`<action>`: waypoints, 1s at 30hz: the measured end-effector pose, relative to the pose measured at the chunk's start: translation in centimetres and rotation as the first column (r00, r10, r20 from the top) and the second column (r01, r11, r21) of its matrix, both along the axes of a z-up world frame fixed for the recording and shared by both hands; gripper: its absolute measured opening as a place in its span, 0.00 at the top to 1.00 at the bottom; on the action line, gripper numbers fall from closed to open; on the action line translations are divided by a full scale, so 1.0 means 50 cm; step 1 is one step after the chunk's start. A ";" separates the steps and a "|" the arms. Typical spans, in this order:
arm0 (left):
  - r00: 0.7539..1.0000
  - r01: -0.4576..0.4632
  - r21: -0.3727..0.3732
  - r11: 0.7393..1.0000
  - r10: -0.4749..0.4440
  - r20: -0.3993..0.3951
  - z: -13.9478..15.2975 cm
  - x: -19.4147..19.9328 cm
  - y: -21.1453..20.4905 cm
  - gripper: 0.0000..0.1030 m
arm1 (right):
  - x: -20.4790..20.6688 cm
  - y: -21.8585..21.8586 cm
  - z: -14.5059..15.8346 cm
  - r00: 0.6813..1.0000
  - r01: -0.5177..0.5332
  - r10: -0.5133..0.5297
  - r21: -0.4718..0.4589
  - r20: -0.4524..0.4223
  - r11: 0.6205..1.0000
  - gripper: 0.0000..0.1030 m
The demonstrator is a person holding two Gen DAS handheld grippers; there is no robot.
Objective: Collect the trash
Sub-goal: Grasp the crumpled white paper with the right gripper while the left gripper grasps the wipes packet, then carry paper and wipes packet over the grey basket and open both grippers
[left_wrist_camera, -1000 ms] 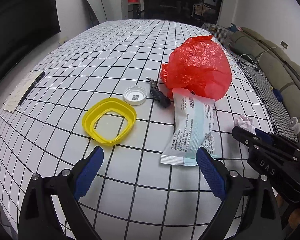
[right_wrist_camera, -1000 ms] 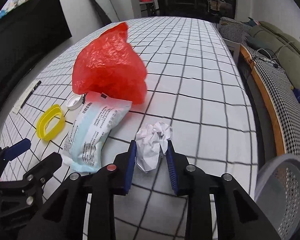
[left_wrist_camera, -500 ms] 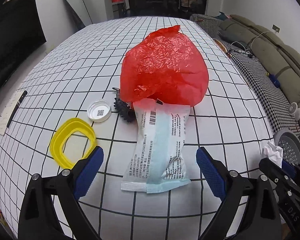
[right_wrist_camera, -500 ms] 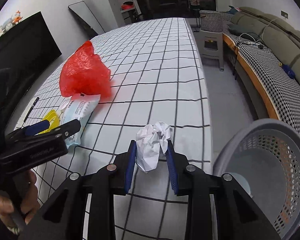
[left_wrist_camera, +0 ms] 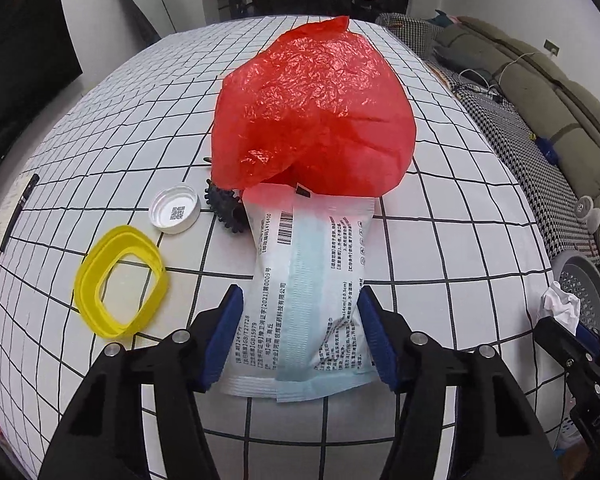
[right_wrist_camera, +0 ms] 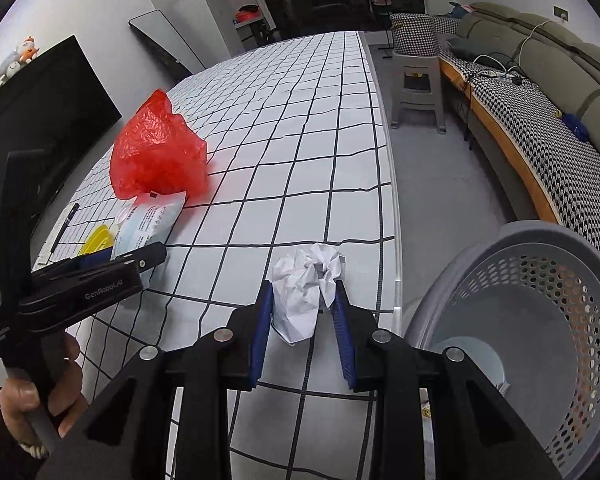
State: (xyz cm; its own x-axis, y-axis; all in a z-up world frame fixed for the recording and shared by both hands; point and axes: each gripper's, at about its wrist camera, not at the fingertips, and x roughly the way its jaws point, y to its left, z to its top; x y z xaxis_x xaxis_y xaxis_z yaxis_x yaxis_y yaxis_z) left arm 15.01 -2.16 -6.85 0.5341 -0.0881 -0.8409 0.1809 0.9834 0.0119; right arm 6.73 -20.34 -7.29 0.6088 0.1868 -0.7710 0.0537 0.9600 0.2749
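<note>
- The left gripper (left_wrist_camera: pixel 301 334), angled down, has just been closing its jaws on the white-and-blue printed plastic packet (left_wrist_camera: pixel 306 292).
- The right gripper (right_wrist_camera: pixel 302 330) pinches a crumpled white paper wad (right_wrist_camera: pixel 306 286) beside the grey perforated plastic basket (right_wrist_camera: pixel 548 320).
- Both are over a white grid-patterned tabletop (right_wrist_camera: pixel 300 152).

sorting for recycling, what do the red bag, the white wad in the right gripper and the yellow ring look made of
Red bag: thin plastic film, glossy, finely crinkled and slightly see-through.
White wad: probably paper or tissue, matte with sharp creases; which one is unclear.
Yellow ring: rigid moulded plastic, smooth and translucent, holding its shape.
</note>
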 end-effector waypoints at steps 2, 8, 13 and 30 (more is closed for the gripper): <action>1.000 0.000 -0.004 1.000 0.000 0.007 0.003 -0.013 0.008 0.44 | -0.001 -0.001 0.002 1.000 -0.001 0.001 0.003 0.003 1.000 0.72; 1.000 -0.003 -0.014 1.000 0.004 0.029 0.025 -0.053 0.021 0.44 | -0.014 0.006 0.011 1.000 -0.007 0.007 -0.001 0.012 1.000 0.72; 0.999 0.008 -0.026 1.000 -0.007 0.041 0.036 -0.091 0.030 0.44 | -0.033 0.019 0.022 1.000 -0.013 0.013 -0.006 0.023 1.000 0.72; 1.000 0.025 -0.003 1.000 -0.025 -0.014 -0.018 -0.164 0.037 0.41 | -0.095 0.040 0.029 0.999 -0.016 0.017 -0.022 0.033 1.000 0.72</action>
State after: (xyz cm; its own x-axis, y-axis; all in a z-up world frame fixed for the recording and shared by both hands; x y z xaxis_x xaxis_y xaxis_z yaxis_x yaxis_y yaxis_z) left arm 6.83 -0.33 -7.74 0.5200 -0.1039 -0.8478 0.2058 0.9786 0.0063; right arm 1.96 -18.36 -5.81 0.6309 0.1803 -0.7546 0.0292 0.9664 0.2554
